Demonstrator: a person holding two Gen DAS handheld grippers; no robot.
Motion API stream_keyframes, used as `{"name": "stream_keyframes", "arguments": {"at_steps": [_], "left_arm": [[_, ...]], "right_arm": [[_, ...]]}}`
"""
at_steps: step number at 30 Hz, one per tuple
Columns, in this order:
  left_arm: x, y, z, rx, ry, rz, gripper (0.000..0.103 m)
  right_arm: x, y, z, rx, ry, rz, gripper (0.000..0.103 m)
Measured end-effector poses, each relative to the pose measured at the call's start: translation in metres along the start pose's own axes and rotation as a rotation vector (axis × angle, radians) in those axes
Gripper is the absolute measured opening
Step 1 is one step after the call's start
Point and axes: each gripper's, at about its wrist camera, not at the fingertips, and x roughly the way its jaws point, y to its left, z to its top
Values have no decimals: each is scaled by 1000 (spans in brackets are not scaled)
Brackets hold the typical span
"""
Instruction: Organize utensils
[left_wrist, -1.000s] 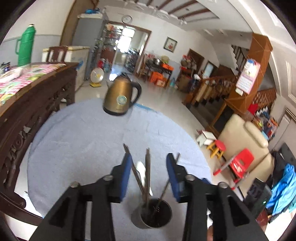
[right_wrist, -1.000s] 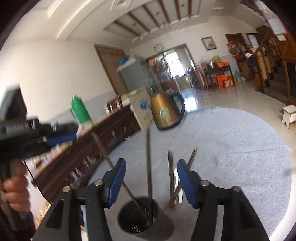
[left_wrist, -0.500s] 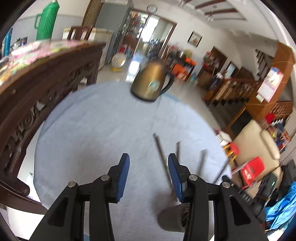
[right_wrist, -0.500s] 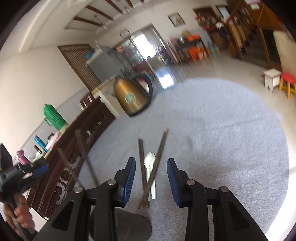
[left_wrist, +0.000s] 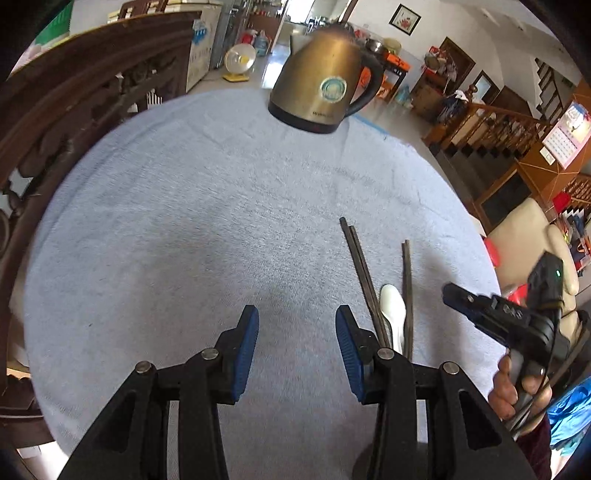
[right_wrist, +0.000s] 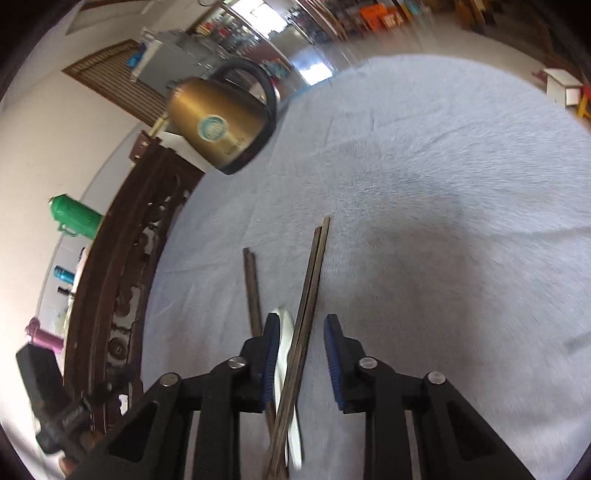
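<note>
three chopsticks (left_wrist: 364, 269), one spoon (left_wrist: 393, 306), one kettle (left_wrist: 325, 88)

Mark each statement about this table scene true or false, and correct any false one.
1. The brass-coloured metal kettle stands on the pale blue cloth. True.
2. The left gripper holds a chopstick. False: nothing lies between its fingers.
3. A white spoon lies among the dark wooden chopsticks. True.
4. The right gripper hangs over bare cloth. False: its jaws, just closing, straddle a chopstick pair and the spoon.
5. The kettle has a red handle. False: it is black.
</note>
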Motion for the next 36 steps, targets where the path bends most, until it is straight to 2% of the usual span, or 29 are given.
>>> {"name": "stream_keyframes", "arguments": {"at_steps": [4,6,7,8,16,19,21,25,29,32,36], "left_arm": [[22,3,11,-8,29,9,44],[28,3,16,-4,36,19,44],[32,3,18,-6,40,19,44],[34,2,19,-8,43,16,44],[71,-20,31,2,66,-36,44],[86,-32,38,3,70,-65,44],[96,-38,43,1,71,-54,44],[116,-47,48,-3,85,-51,44],[126,-56,45,49,75,21,43],[126,-68,42,156,75,69,43],[121,-71,39,227,86,90,41]], "right_arm": [[41,10,14,-47,40,-53,21],[56,15,10,-58,74,-84,12],[57,16,9,-53,49,-83,7],[58,17,7,-56,45,-82,6],[17,-13,2,-9,-20,-4,6],[5,-18,5,-22,-40,-32,6],[2,-19,4,-39,-40,-76,6],[2,-24,0,-37,-22,-92,6],[1,-27,-4,-44,-14,-84,6],[2,-27,-3,-54,-10,-78,6],[1,-18,0,-87,-18,-92,9]]}}
